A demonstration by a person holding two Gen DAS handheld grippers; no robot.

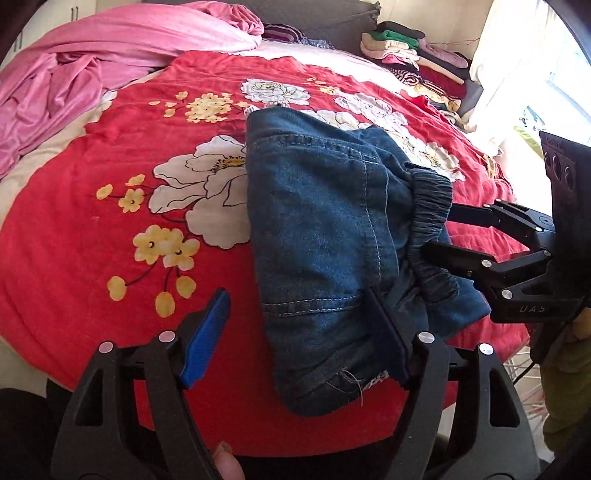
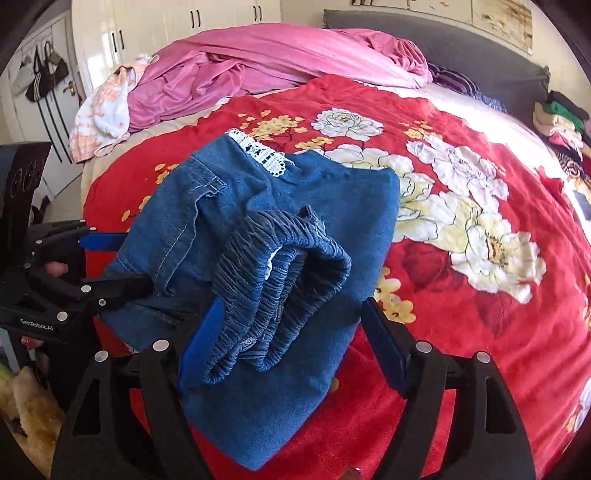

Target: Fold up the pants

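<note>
The blue denim pants (image 1: 325, 236) lie folded in a bundle on the red flowered blanket (image 1: 110, 229). They also show in the right wrist view (image 2: 266, 229), with a white lace hem at the far end. The gathered elastic waistband (image 2: 280, 280) lies on top, curled over. My left gripper (image 1: 295, 332) is open, with the near end of the bundle between its fingers. My right gripper (image 2: 288, 339) is open, with the waistband end between its fingers. The right gripper (image 1: 439, 236) also shows at the waistband in the left wrist view.
A crumpled pink sheet (image 1: 110, 55) lies at the far side of the bed. A stack of folded clothes (image 1: 413, 55) sits at the far right corner by a bright window. White wardrobes (image 2: 166, 29) stand behind the bed. A grey headboard (image 2: 443, 44) runs along the far edge.
</note>
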